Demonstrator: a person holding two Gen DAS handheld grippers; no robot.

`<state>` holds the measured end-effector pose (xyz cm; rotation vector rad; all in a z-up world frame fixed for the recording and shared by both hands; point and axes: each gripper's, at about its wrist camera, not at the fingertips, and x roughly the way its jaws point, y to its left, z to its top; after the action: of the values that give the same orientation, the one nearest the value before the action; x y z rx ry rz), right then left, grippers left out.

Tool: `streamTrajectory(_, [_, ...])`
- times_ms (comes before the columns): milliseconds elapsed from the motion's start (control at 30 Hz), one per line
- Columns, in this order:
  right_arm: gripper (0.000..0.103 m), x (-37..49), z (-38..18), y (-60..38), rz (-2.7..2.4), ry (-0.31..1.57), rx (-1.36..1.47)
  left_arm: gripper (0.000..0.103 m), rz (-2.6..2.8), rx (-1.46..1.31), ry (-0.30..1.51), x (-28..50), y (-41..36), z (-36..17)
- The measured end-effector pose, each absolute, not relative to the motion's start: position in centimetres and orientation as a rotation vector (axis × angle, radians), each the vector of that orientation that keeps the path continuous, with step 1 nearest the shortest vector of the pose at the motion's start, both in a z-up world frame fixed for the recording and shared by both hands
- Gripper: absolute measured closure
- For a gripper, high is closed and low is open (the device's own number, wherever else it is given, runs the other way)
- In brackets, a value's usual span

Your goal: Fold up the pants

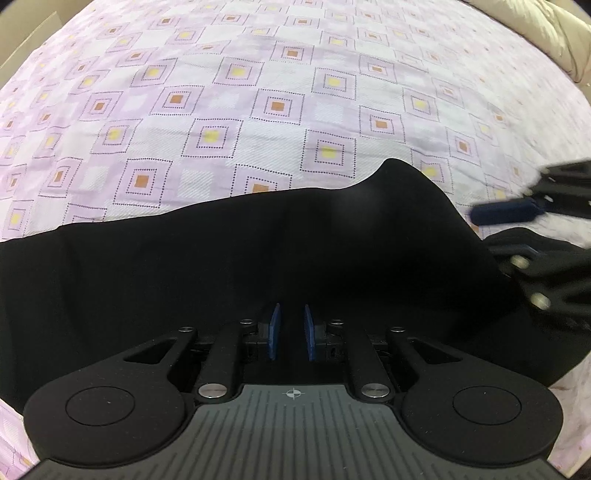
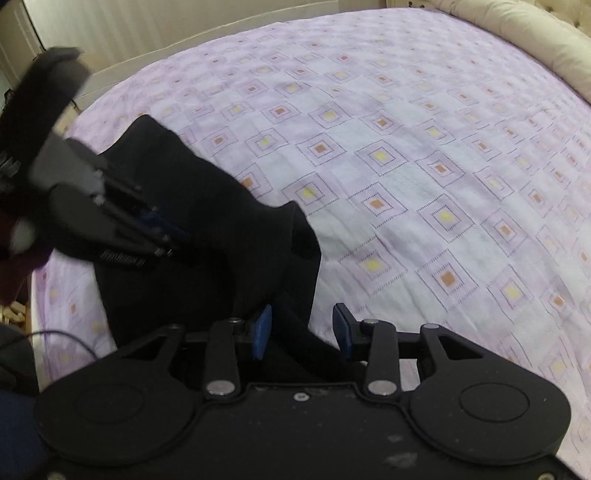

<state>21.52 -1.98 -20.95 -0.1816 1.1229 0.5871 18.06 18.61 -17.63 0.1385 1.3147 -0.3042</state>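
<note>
Left gripper [image 1: 292, 330] first: its blue pads [image 1: 274, 330] sit close together with only a narrow slot between them, and black cloth fills that slot, so it is pinched on the pants [image 1: 221, 258]. The fabric rises from those pads into a soft peak and spreads wide to either side, draped low over the bed [image 1: 258, 110].

Over to the right gripper [image 2: 302, 332]: its jaws stand apart, one pad over the dark cloth, the other over the sheet, and a fold of the pants passes between them. Neither pad visibly presses on it. From the left wrist view this gripper comes in blurred at the right edge, just beside the pants' peak.

The pants lie bunched at the near edge of the bed, a black heap against the lilac cover with its yellow and orange squares. Beyond the pants, the bed stretches to a cream padded headboard [image 2: 517, 33].
</note>
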Motion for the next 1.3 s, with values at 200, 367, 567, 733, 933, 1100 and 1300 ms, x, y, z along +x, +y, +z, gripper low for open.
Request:
streamTrajectory(200, [0.061,24.6,-23.2,-1.0,0.564,1.184,-0.112,0.088,-0.307,0.133,1.315,17.9,18.7,-17.7])
streamTrajectory(367, [0.062,25.5,-23.6,-2.5,0.564,1.180,0.017,0.088,-0.312,0.123,1.312,17.9,18.9,-17.5])
streamTrajectory(567, [0.067,26.6,-22.6,-3.8,0.518,1.136,0.088,0.088,-0.310,0.106,1.315,18.1,19.2,-17.5])
streamTrajectory(733, [0.076,27.5,-24.0,-0.9,0.603,1.175,-0.062,0.088,-0.314,0.098,1.319,18.2,19.4,-17.6])
streamTrajectory(933, [0.085,28.6,-24.8,-0.7,0.596,1.161,-0.031,0.088,-0.313,0.088,1.311,18.0,19.6,-17.4])
streamTrajectory(1100, [0.099,28.7,-23.0,1.4,0.658,1.086,-0.158,0.088,-0.303,0.060,1.307,17.8,20.0,-17.3])
streamTrajectory(1300, [0.098,29.5,-24.3,4.8,0.645,1.038,-0.429,0.088,-0.299,0.063,1.316,17.9,20.1,-17.2])
